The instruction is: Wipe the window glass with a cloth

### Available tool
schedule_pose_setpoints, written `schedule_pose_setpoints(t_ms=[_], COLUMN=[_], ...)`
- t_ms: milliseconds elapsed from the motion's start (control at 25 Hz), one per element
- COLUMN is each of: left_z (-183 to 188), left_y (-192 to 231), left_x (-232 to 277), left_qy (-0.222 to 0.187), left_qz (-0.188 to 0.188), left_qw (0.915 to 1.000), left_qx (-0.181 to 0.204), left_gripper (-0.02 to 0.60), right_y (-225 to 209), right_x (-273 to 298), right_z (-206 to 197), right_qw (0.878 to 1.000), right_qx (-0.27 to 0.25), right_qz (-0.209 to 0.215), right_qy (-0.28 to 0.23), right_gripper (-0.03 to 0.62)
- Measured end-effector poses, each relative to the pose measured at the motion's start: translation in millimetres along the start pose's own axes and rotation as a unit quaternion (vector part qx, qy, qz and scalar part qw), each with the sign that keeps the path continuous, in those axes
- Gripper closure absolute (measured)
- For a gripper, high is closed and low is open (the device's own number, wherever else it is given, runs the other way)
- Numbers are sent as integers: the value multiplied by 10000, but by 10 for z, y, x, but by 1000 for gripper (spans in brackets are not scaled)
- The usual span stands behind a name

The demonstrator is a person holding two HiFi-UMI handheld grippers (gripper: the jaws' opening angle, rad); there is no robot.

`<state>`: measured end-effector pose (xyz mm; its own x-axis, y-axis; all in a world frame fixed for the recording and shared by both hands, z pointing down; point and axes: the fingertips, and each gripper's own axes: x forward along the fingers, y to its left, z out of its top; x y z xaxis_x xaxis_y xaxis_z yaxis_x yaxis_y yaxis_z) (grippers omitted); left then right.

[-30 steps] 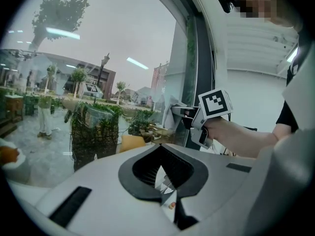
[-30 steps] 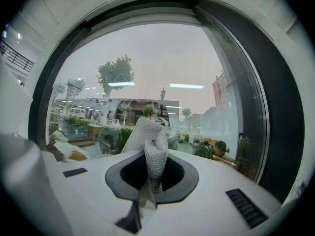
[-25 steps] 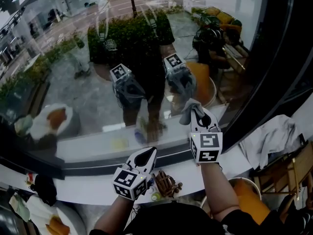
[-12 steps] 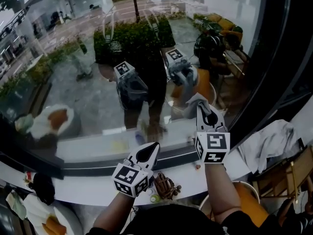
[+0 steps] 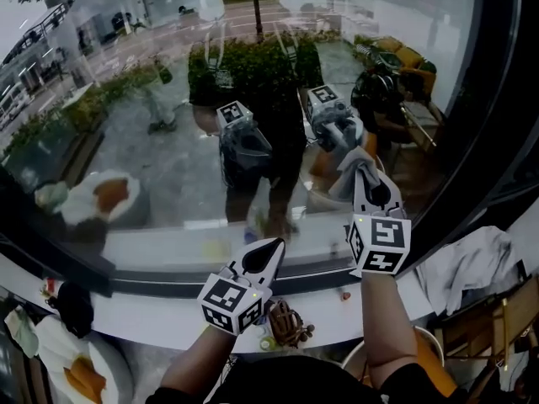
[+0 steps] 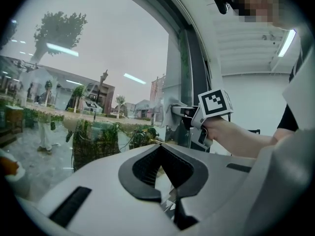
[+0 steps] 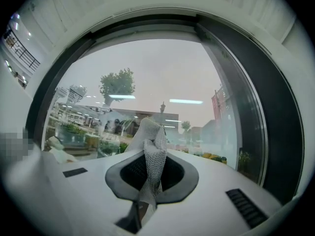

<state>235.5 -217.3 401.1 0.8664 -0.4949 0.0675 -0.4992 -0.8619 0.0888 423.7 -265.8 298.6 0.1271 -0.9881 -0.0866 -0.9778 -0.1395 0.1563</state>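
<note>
As I stood at the window glass (image 5: 143, 150), cloth (image 7: 151, 154): a pale mesh rag, pinched in my right gripper (image 5: 369, 194) and standing up out of its jaws. Its free end was raised to the pane close to the dark frame (image 5: 484, 133) on the right. Whether it lay flat on the glass I could not tell.
My right gripper: clamped on the cloth and held high, forearm stretched out, marker cube facing up.
My left gripper (image 5: 263, 261): jaws pressed together with nothing between them. It was held low above the white ledge (image 5: 160, 247), nose pointed at the glass, well below the right one.
Window glass: curved, mirroring both grippers and my dark outline. Beyond it lay paving, a green hedge and a street.
Ledge: ran along the foot of the pane.
Bench (image 5: 135, 322): white, under my arms, with a small brown object (image 5: 286, 320) lying between my forearms.
White fabric (image 5: 467, 255): crumpled, off to the right of my right arm.
</note>
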Motion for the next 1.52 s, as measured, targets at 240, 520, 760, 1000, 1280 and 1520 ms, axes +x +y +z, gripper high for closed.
schedule_pose_setpoints(t_ms=[240, 520, 760, 1000, 1280, 1520], left_z=[5, 22, 14, 78, 35, 9], left_y=[159, 493, 753, 1127, 1177, 1272], left_x=[-163, -598, -847, -1389, -1404, -1461], left_qy=[23, 86, 8, -63, -57, -51], left_qz=[155, 57, 19, 102, 288, 468], left_qw=[9998, 9999, 10000, 9999, 9995, 9988], left_qx=[82, -82, 35, 30, -63, -128], left_gripper=[574, 574, 574, 574, 574, 574], right_y=[81, 595, 935, 1629, 1832, 2071], right_x=[85, 105, 163, 178, 245, 332], right_z=[55, 135, 156, 360, 376, 393], right_qw=[9997, 9993, 9991, 9994, 9996, 9995], right_qx=[-104, -179, -160, -191, -237, -217], right_qz=[-193, -343, -402, -305, -84, 137], right_qy=[-122, 1, 41, -21, -136, -183], right_gripper=[553, 553, 553, 553, 553, 553])
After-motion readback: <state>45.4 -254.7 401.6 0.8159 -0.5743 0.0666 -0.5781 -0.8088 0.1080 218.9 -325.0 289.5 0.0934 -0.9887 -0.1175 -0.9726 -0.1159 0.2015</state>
